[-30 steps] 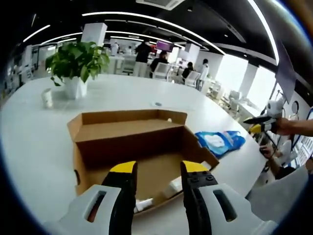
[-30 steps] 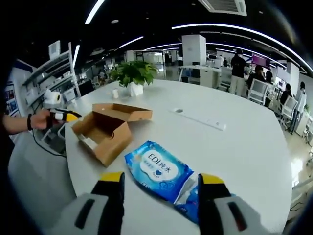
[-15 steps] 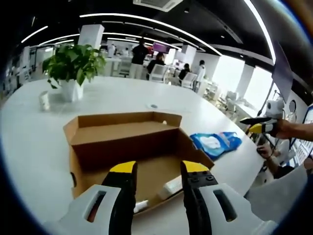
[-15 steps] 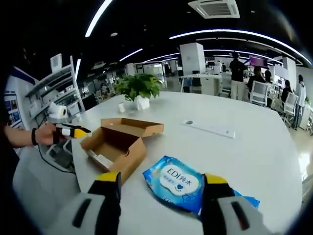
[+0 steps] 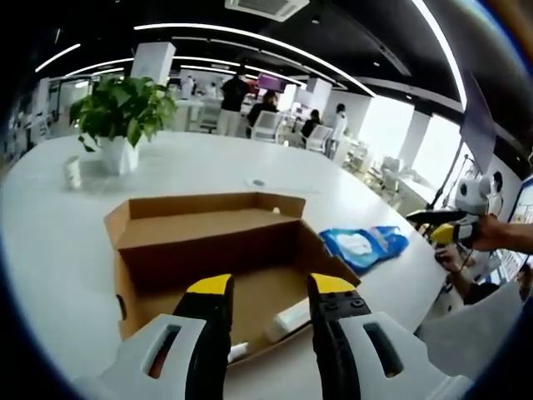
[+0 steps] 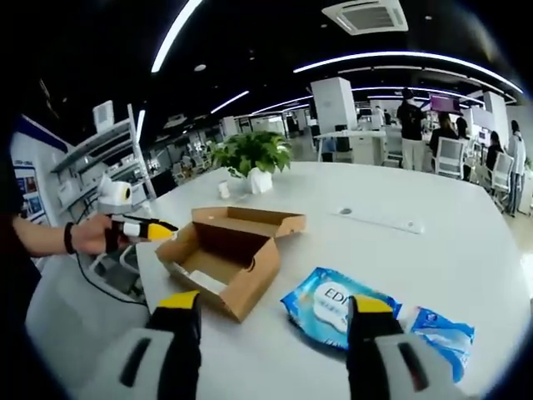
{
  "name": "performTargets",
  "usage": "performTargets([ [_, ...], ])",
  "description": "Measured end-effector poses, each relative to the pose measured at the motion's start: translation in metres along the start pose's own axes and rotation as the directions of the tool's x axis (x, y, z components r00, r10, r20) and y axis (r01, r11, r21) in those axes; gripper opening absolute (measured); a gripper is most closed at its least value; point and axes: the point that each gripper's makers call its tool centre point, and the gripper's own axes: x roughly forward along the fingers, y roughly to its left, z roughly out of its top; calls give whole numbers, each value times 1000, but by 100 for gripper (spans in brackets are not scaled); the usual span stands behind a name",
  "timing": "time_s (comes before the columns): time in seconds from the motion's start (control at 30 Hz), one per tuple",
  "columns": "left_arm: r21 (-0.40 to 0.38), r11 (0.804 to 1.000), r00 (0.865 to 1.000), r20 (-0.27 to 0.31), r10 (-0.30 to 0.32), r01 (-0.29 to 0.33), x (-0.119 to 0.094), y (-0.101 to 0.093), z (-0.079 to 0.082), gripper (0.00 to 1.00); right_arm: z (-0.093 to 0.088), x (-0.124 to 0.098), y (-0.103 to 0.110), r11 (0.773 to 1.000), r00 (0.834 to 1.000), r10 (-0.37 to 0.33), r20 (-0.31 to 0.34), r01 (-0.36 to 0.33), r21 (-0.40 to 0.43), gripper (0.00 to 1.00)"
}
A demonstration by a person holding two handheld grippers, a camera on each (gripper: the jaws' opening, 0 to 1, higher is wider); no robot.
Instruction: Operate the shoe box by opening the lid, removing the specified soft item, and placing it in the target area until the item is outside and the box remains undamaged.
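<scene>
Since a second ago the right gripper has drawn back from the blue wipes pack, which now lies on the white table beyond its jaws rather than between them; a second, smaller blue pack lies just beside it. To the left the cardboard shoe box stands open, lid folded back. The left gripper hovers at the box's near edge. Both grippers' jaws are apart and empty. A potted plant stands farther back.
</scene>
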Motion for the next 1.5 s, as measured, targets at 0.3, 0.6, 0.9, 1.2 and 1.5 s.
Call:
performTargets([
  [0.3,-3,1000,1000,8,-4,4,-1,0,2,36,-2,15,22,1000,1000,24,12,-24,13,72],
  [0.6,-2,1000,1000,8,-8,8,0,-1,2,37,-2,31,38,997,999,14,41,-17,70,72],
  [0.9,1,1000,1000,-2,-21,21,2,-6,-1,37,0,39,50,996,998,11,58,-16,85,73],
  [1.2,-3,1000,1000,5,-22,22,1,-5,1,37,-8,37,59,998,999,-26,45,23,56,73],
  [1.5,6,1000,1000,5,-28,28,2,-7,2,37,-18,36,65,995,997,-55,57,50,87,73],
])
